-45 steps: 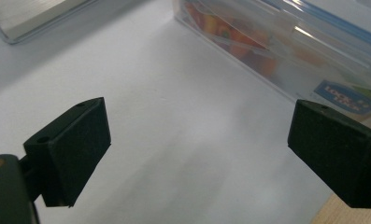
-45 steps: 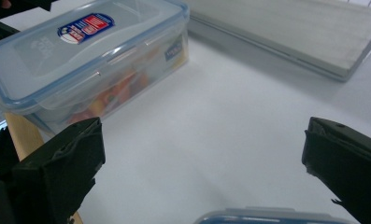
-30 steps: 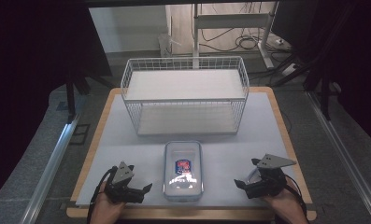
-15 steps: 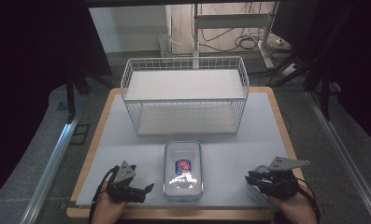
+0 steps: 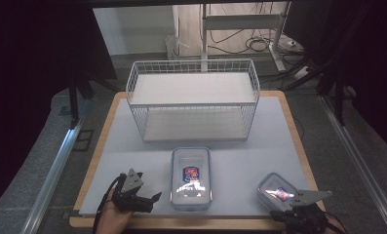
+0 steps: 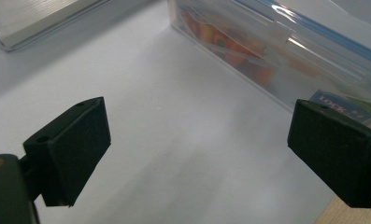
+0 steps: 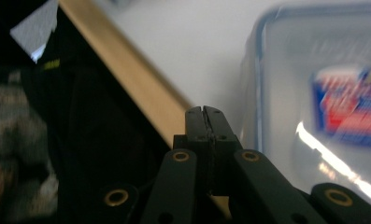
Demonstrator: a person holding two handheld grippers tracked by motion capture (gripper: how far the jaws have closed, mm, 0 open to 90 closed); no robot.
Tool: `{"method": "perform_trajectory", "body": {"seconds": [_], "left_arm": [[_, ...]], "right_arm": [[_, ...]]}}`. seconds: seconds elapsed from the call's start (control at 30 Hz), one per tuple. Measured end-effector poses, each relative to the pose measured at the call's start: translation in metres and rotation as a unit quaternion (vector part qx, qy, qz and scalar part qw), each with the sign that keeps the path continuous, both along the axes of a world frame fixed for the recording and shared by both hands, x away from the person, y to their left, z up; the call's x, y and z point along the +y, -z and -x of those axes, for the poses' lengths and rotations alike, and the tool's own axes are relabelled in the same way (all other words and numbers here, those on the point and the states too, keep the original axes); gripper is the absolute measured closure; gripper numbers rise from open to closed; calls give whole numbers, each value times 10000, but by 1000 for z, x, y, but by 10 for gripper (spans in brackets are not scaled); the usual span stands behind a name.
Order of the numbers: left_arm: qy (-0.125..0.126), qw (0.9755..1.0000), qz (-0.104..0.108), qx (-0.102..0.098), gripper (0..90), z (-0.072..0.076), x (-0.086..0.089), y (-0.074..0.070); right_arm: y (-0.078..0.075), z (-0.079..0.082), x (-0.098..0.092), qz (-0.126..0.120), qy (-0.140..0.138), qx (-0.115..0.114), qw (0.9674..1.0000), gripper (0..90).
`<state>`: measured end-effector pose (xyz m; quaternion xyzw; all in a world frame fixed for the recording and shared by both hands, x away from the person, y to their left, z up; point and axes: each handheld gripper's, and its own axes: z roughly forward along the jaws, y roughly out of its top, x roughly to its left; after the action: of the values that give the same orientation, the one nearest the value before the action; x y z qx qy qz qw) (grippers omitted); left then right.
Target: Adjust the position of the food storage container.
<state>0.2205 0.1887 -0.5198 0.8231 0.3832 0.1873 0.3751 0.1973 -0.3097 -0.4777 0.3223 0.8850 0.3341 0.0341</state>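
Two claws sit at the near edge: the left claw [image 5: 152, 199] gapes empty beside the large container [image 5: 191, 178]; the right claw [image 7: 205, 111], just closed on nothing, is beside the small container [image 5: 278, 192]. Farther back stands a wire basket [image 5: 193, 68].

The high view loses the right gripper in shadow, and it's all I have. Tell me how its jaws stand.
Observer: The right gripper is shut. Its jaws have just been closing, and the pads meet with nothing between them.
Operator: Say what lies ahead of it.
Observer: The small container, lid on, sits beside the jaw tips, not between them.
Operator: Report the left gripper.
Observer: The left gripper is wide open and holds nothing; the large container lies beyond its right pad.
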Motion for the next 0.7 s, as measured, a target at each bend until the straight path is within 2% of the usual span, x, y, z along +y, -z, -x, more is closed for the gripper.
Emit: {"method": "perform_trajectory", "body": {"seconds": [0.1, 0.2, 0.3, 0.37, 0.43, 0.5, 0.7], "left_arm": [[1, 10000, -24, -1, 58, 0, -2, 0], [33, 10000, -76, 11, 58, -1, -5, 1], [82, 9999, -116, 27, 58, -1, -7, 2], [94, 9999, -132, 38, 58, -2, -8, 3], [127, 9998, -151, 44, 58, -2, -8, 3], [134, 9998, -146, 58, 58, -2, -8, 4], [130, 9998, -131, 66, 58, -3, -8, 4]], "right_arm": [[9, 4, -8, 161, -58, 109, 9998, 896], [10, 3, -19, 148, -59, 216, 9996, 897], [7, 1, -27, 290, 79, 107, 9995, 897], [8, -4, -32, 155, 166, 114, 9997, 897], [10, -10, -34, 165, 213, 89, 9996, 897], [11, -16, -37, 65, 278, 125, 9995, 897], [9, -31, -40, 153, 463, -28, 9988, 897]]}}
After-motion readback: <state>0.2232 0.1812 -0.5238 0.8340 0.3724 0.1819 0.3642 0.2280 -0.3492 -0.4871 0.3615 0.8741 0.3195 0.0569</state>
